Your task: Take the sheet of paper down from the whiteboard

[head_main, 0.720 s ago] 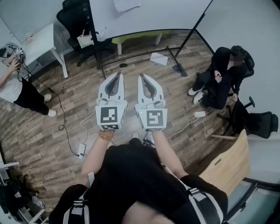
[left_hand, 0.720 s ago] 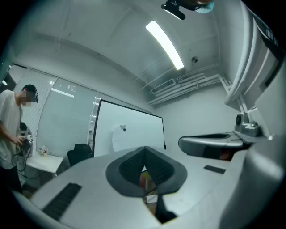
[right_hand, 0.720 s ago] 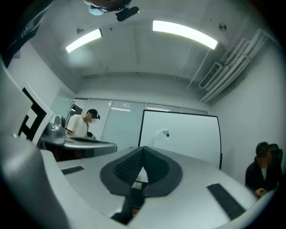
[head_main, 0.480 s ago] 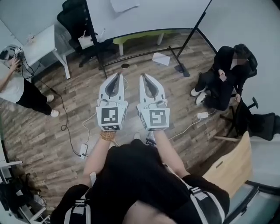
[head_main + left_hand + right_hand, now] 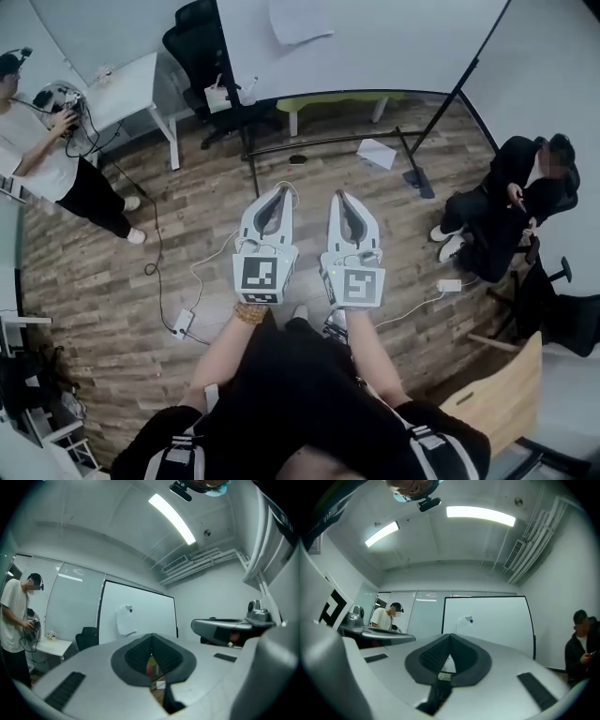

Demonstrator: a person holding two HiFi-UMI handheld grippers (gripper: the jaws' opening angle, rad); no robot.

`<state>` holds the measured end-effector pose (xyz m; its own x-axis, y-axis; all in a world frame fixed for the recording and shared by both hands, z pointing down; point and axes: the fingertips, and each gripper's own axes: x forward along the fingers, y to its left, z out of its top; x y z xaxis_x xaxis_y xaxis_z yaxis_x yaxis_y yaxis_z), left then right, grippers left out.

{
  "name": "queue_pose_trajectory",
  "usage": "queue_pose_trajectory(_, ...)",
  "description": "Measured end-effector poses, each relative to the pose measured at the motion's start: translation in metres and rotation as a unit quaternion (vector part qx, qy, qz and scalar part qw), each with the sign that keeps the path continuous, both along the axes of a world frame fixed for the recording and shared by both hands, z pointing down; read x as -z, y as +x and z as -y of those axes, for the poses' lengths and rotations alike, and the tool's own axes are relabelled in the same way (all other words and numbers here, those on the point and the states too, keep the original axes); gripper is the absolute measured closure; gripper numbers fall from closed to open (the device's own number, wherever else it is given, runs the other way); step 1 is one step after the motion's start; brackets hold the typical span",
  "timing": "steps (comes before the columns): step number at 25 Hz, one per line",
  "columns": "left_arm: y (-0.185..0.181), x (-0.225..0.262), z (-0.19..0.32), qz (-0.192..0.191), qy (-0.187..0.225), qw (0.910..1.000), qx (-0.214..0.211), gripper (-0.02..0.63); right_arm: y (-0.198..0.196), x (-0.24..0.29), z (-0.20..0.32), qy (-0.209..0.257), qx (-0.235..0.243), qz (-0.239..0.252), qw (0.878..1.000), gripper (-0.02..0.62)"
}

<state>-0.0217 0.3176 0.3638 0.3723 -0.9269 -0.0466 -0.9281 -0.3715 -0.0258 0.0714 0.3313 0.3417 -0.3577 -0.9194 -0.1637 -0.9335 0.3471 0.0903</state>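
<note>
sheet of paper (image 5: 298,21) at 12 o'clock on whiteboard (image 5: 394,37): likely light, floppy, tearable; pinch lower corner. left gripper (image 5: 280,192), right gripper (image 5: 340,197): jaws closed, empty.

The left gripper (image 5: 152,636) has its grey jaws closed together, with nothing between them. Ahead stands a black-framed whiteboard (image 5: 150,609), well apart from the gripper. A white sheet of paper (image 5: 125,620) hangs on its left part, under a small dark magnet (image 5: 131,610). A black office chair (image 5: 86,637) and a white surface (image 5: 52,646) stand left of the board. A person in a white shirt (image 5: 13,620) stands at the far left. The other grey gripper (image 5: 225,627) shows at the right.
</note>
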Motion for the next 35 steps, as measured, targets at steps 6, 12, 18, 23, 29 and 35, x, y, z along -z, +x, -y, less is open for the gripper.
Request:
queue_pose_trajectory(6,0.003,-0.001,0.02,-0.008,-0.004,1.0,-0.003,0.595,-0.007,-0.007,0.02,-0.014,0.01,-0.009,1.0,0.598)
queue_pose_trajectory(12,0.001,-0.006,0.058,-0.023,-0.002,0.9995,-0.023,0.595,-0.014,-0.011,0.054,-0.015,-0.005,-0.031,0.999,0.598)
queue_pose_trajectory(18,-0.033,-0.011,0.124,-0.048,0.0,0.9983,-0.033,0.595,-0.052,-0.007,0.108,0.014,0.002,-0.054,0.998,0.598)
queue_pose_trajectory(23,-0.045,-0.007,0.177,-0.064,-0.001,0.9968,-0.048,0.595,-0.07,-0.007,0.158,0.005,-0.002,-0.072,0.997,0.598)
queue_pose_trajectory(29,-0.06,-0.01,0.218,-0.069,-0.003,0.9953,-0.068,0.595,-0.085,-0.011,0.196,-0.006,-0.017,-0.078,0.997,0.597)
queue_pose_trajectory(35,-0.071,-0.016,0.254,-0.06,-0.012,0.9958,-0.068,0.595,-0.081,-0.017,0.226,-0.021,-0.04,-0.081,0.996,0.597)
